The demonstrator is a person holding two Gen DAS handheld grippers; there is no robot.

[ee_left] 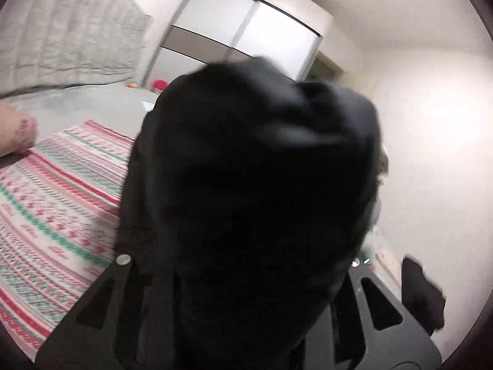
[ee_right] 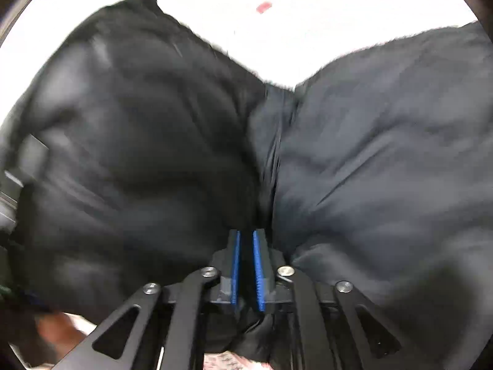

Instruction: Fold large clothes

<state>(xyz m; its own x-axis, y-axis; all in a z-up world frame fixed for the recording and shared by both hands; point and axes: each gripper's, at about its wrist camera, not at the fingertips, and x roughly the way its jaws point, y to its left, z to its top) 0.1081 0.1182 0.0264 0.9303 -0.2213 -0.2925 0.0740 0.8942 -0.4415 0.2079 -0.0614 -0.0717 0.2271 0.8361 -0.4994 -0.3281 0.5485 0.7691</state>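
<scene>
A large black garment (ee_left: 252,169) fills the middle of the left wrist view, bunched over my left gripper (ee_left: 246,277) and hiding its fingers; only the black linkage arms show at the bottom. The garment is held up above the bed. In the right wrist view the same black garment (ee_right: 154,138) spreads in two bulging folds left and right. My right gripper (ee_right: 246,240) is shut on a fold of it, cloth pinched between the blue pads (ee_right: 235,265). Both views are blurred by motion.
A bed with a red, green and white patterned cover (ee_left: 55,200) lies at the left below the garment. A grey padded headboard (ee_left: 67,30) and a white wardrobe (ee_left: 246,27) stand behind. A white wall (ee_left: 431,154) is at the right. A person's arm (ee_left: 15,129) shows at the left edge.
</scene>
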